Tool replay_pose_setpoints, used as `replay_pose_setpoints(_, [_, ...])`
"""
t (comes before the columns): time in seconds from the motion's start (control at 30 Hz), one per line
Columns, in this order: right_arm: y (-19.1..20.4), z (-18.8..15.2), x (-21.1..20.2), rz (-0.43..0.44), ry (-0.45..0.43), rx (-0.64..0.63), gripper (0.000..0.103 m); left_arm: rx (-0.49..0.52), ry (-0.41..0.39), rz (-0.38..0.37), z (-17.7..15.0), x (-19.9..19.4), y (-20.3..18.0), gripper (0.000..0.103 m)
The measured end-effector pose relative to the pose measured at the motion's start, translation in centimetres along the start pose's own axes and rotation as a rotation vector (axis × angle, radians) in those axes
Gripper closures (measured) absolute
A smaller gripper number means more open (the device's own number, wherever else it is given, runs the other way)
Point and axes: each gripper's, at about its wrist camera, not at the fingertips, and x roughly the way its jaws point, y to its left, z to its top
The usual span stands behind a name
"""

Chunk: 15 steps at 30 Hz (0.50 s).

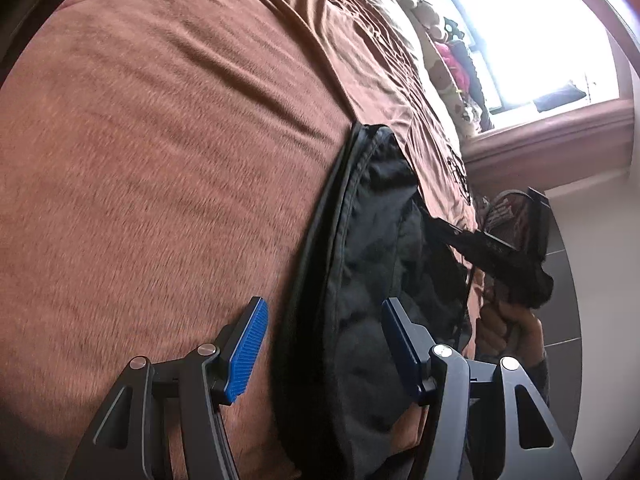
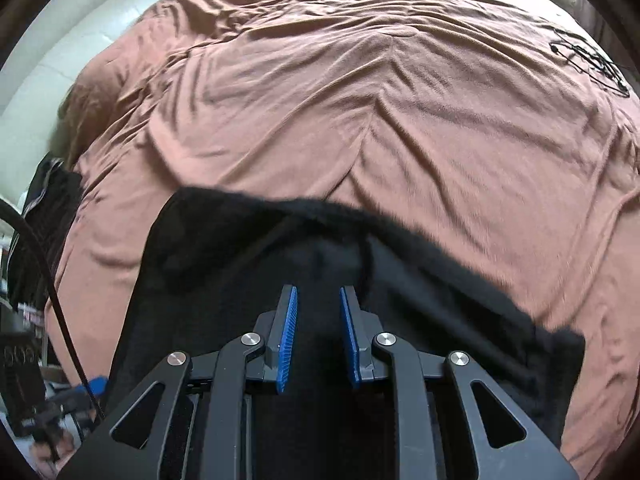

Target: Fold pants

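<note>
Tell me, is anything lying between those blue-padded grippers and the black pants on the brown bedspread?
Nothing visible does. The black fabric pants lie bare on the brown bedspread, directly ahead of the open left gripper. The right gripper, its jaws narrowly apart, is right over the same dark cloth.

Matt black cloth pants on a soft, wrinkled, brushed brown fabric blanket

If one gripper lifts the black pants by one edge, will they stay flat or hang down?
The black pants look soft and creased, so they would probably droop. They seem thin, so likely light. On the wrinkled brown blanket they may drag and bunch rather than slide.
</note>
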Motion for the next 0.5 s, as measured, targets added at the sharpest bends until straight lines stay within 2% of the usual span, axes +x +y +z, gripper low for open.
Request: replay_pose_setpoints(0.5, [0.7,-7.8,-4.8,0.081,0.006,-0.070,0.084,-0.025,0.029,-0.035,-3.7,-1.4,0.9,0.042])
